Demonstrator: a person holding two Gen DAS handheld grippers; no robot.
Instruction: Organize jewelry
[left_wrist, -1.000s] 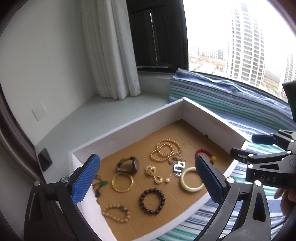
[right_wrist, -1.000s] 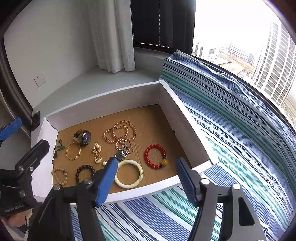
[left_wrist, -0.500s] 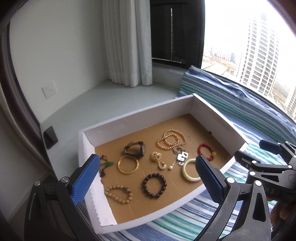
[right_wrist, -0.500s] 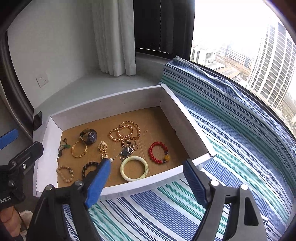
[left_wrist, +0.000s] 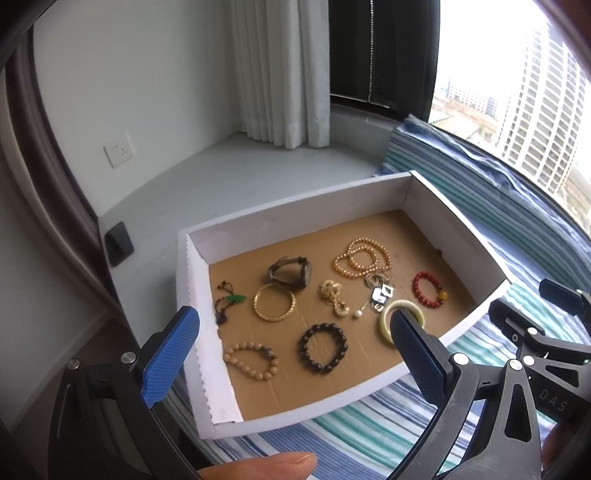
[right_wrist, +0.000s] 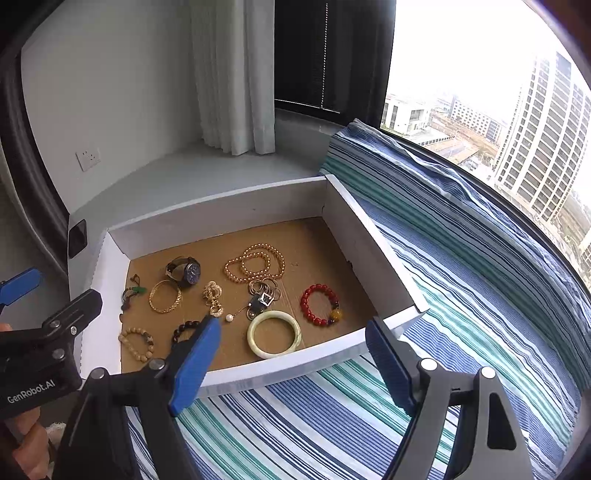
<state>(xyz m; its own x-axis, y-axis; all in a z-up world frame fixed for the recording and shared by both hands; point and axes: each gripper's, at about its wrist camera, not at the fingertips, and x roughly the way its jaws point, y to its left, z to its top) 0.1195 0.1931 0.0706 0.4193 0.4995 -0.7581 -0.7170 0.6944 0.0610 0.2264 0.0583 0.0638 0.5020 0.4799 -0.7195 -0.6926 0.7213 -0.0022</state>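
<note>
A shallow white box (left_wrist: 295, 206) (right_wrist: 229, 210) with a brown cardboard floor holds several pieces of jewelry: a watch (left_wrist: 290, 272) (right_wrist: 184, 271), a gold bangle (left_wrist: 274, 305) (right_wrist: 165, 296), a pearl strand (left_wrist: 362, 257) (right_wrist: 256, 263), a red bead bracelet (left_wrist: 428, 293) (right_wrist: 319, 304), a pale jade bangle (left_wrist: 391, 325) (right_wrist: 274, 334), a dark bead bracelet (left_wrist: 323, 348) and a tan bead bracelet (left_wrist: 251, 361) (right_wrist: 136, 343). My left gripper (left_wrist: 295, 354) is open above the box's near edge. My right gripper (right_wrist: 293, 365) is open above the box's front wall. Both are empty.
The box lies on a blue, green and white striped cushion (right_wrist: 461, 295) on a window seat. A grey sill (left_wrist: 221, 177), white curtain (left_wrist: 280, 74) and wall socket (left_wrist: 118, 150) lie behind. A large window (right_wrist: 480, 92) is at right. A thumb (left_wrist: 258, 467) shows at the bottom.
Both grippers have pulled back and risen, so the whole box now shows and looks smaller. Both stay open and empty. The jewelry has not moved.
</note>
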